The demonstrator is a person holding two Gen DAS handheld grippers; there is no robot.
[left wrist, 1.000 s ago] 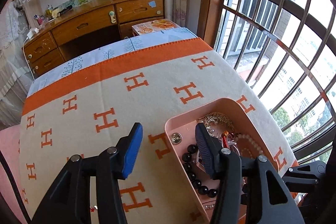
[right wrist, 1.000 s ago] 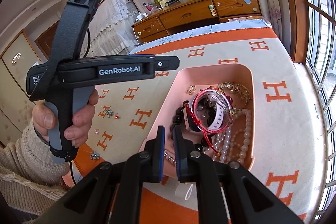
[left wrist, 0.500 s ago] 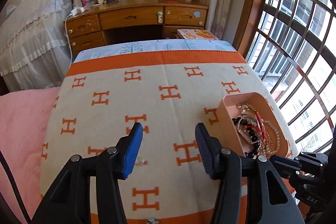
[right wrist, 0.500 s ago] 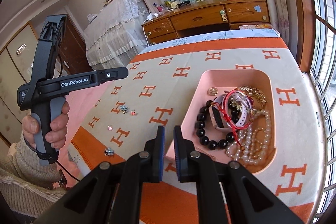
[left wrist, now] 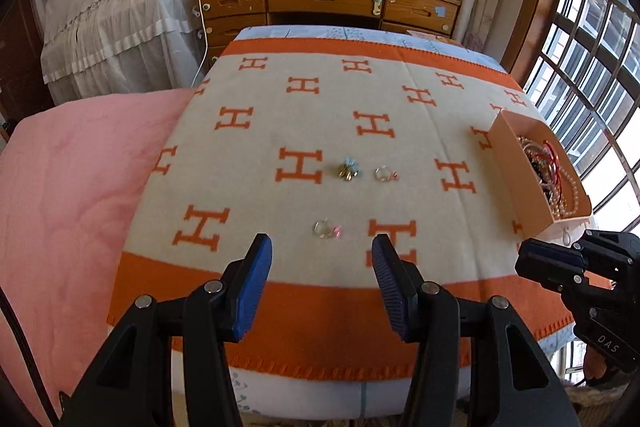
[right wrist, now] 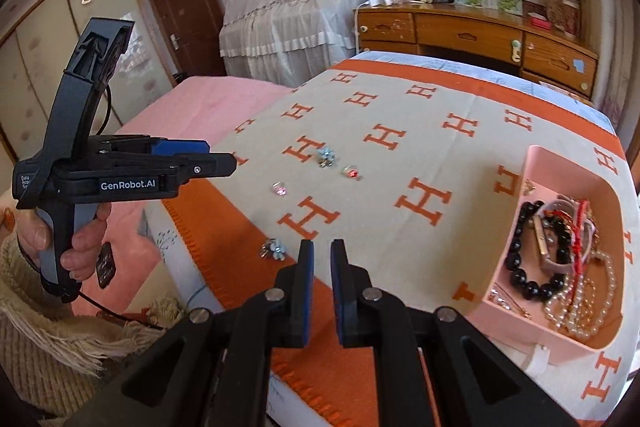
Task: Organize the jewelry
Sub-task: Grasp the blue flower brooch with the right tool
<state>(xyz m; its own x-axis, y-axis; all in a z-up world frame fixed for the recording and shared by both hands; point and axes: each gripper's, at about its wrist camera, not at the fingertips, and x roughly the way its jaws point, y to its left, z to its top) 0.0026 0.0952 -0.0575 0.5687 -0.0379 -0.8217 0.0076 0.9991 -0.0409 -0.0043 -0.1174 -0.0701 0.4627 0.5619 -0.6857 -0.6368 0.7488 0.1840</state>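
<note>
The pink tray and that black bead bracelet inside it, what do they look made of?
The pink tray looks like matte moulded plastic: smooth walls, rounded corners. The black bead bracelet has glossy round beads with bright highlights, so polished stone, glass or plastic; the look leaves that open.
</note>
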